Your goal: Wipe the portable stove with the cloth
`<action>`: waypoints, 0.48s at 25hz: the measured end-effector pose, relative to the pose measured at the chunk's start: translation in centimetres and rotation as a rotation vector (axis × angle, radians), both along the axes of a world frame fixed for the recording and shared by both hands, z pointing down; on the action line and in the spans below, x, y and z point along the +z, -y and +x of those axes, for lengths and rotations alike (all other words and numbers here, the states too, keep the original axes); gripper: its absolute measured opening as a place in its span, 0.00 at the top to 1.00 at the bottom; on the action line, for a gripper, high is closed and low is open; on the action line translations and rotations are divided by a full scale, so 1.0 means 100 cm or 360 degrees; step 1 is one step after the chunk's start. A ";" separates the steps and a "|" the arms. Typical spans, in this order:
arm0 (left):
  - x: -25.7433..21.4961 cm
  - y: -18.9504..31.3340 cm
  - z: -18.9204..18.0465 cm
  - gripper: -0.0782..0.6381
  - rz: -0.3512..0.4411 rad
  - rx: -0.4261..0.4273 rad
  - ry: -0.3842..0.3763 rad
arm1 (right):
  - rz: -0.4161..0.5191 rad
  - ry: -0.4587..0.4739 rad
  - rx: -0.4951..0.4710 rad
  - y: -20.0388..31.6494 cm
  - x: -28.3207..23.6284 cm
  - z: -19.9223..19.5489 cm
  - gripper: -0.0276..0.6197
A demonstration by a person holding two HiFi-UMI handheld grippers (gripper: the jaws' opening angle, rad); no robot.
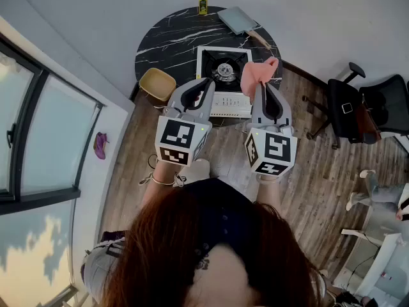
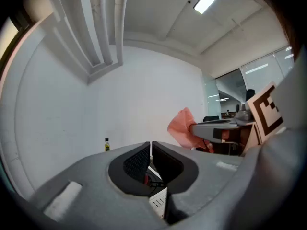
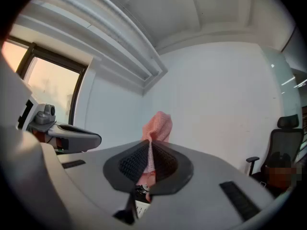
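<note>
- Cloth (image 3: 158, 124): pink, waffle-textured and bunched. I see it pinched in the right gripper (image 3: 147, 150), whose ribbed black pads are clamped on it.
- Left gripper (image 2: 150, 150): jaws pressed together, nothing between them.
- Portable stove (image 1: 222, 75): square, white-framed, with a round burner. It sits on the round black marble table (image 1: 166, 37), at both grippers' tips.

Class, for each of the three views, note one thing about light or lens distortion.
Head view: the wide lens bows the window frame; light is even. Left gripper view: black round border, and the ceiling lamp glares. Right gripper view: same border; the window glows orange, the cloth is sharp.
</note>
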State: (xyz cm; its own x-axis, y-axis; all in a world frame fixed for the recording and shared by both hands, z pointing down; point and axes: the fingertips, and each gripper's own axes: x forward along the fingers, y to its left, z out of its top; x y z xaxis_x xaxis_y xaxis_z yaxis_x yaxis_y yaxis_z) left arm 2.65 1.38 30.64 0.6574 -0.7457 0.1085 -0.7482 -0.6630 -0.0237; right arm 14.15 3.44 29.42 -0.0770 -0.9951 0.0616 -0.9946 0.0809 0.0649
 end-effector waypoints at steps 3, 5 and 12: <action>0.002 0.009 -0.008 0.86 0.0000 0.0004 -0.0003 | -0.0003 -0.0007 0.0007 0.008 0.002 -0.007 0.92; 0.003 0.013 -0.012 0.86 0.0000 0.0005 -0.0004 | 0.0002 -0.0007 0.0008 0.012 0.002 -0.010 0.92; 0.005 0.023 -0.028 0.86 0.0005 0.0022 -0.0016 | -0.0017 0.0017 0.0010 0.024 0.005 -0.023 0.92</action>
